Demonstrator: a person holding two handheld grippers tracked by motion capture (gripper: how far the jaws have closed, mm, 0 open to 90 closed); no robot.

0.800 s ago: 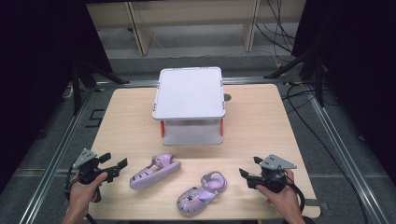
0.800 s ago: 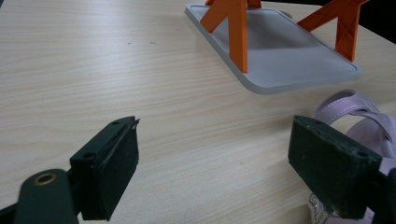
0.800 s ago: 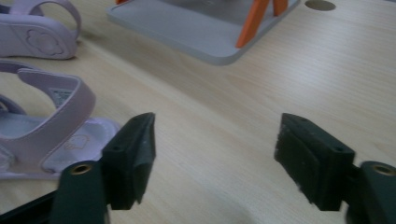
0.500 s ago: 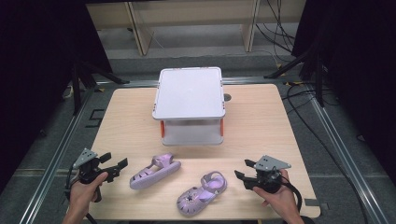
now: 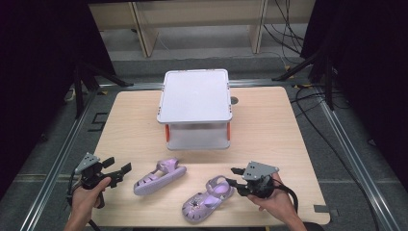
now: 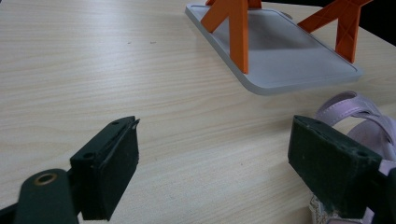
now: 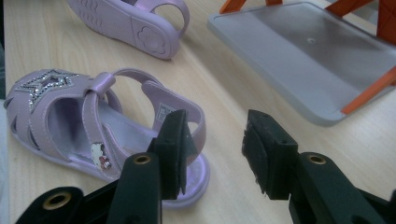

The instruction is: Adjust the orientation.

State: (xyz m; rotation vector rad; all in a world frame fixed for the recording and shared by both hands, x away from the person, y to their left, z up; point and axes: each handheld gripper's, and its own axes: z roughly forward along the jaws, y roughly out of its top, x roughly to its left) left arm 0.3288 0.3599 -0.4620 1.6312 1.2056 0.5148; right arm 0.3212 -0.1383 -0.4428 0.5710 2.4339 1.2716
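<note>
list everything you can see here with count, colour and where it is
sandal on its side: 1, lilac, front of table, left of centre, sole showing
upright sandal: 1, lilac with sparkly star on the toe, front of table, right of centre
two-tier rack: 1, grey shelves on orange legs, middle of table
table: 1, light wood, under everything
left claw: 1, black, front left, jaws wide open, beside the sandal on its side
right claw: 1, black, front right, jaws open at the upright sandal's heel
</note>
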